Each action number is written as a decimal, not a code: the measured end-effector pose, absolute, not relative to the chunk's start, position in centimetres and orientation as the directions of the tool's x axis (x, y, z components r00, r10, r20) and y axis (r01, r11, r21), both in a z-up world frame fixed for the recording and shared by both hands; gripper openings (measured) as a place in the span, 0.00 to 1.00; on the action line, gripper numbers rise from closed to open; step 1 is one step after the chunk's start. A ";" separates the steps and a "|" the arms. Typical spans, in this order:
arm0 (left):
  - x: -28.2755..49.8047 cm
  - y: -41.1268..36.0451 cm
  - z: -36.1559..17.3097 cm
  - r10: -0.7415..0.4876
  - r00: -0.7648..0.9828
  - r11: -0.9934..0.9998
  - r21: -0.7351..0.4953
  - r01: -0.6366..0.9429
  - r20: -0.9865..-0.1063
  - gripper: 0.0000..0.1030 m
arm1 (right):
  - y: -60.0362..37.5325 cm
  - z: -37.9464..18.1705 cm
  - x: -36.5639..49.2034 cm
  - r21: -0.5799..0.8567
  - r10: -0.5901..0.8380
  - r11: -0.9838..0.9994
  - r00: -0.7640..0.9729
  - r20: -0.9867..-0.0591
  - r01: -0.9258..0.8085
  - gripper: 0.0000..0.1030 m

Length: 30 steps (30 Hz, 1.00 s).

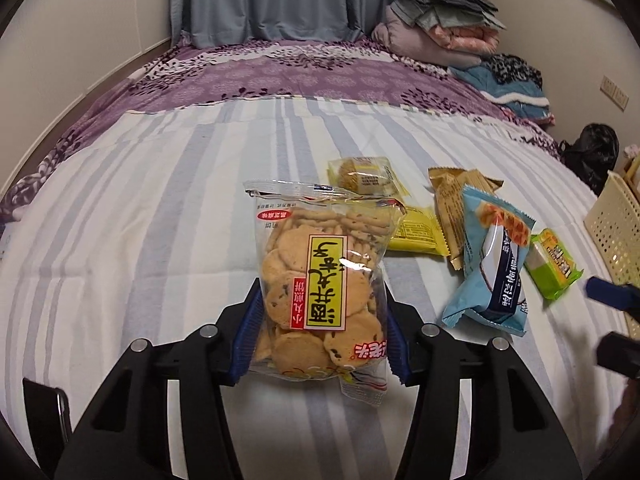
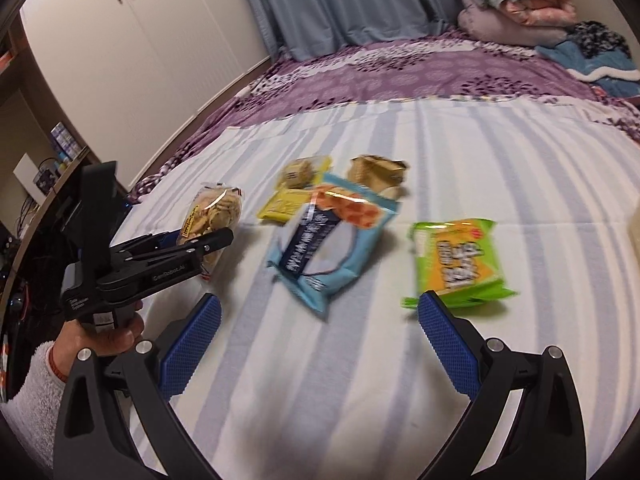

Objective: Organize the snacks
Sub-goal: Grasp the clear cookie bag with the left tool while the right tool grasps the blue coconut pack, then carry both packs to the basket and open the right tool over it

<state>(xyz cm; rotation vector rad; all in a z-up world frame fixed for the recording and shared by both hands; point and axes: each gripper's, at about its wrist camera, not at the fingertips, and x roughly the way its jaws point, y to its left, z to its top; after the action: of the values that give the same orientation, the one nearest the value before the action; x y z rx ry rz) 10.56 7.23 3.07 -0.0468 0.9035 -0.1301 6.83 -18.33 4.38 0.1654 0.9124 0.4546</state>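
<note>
A clear bag of round cookies (image 1: 320, 280) with a yellow label stands between the blue pads of my left gripper (image 1: 322, 312), which is shut on its sides; the right wrist view shows the same bag (image 2: 214, 210) in that gripper (image 2: 208, 240), held by a hand. To its right on the striped sheet lie a light blue packet (image 2: 328, 240), a green packet (image 2: 456, 260), a yellow packet (image 2: 284, 204), a gold packet (image 2: 376, 172) and a small wrapped pastry (image 2: 300, 172). My right gripper (image 2: 320, 340) is open with nothing in it, its right fingertip just short of the green packet.
A cream perforated basket (image 1: 612, 224) stands at the bed's right edge. Folded quilts (image 1: 444, 32) are piled at the back right, and a black bag (image 1: 592, 152) sits beyond the bed. White wardrobe doors (image 2: 120, 60) and a cluttered desk (image 2: 48, 172) are on the left.
</note>
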 end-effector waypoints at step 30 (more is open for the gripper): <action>7.9 8.7 6.1 -0.159 0.659 0.987 -0.131 0.092 -0.735 0.53 | -13.9 1.5 12.1 0.176 0.338 0.925 0.518 -0.786 -0.336 0.62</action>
<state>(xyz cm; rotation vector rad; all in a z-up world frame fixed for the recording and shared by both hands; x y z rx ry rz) 7.91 8.67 6.11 -0.0852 0.8390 -0.1422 12.09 -13.86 1.47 0.0019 0.9432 0.4047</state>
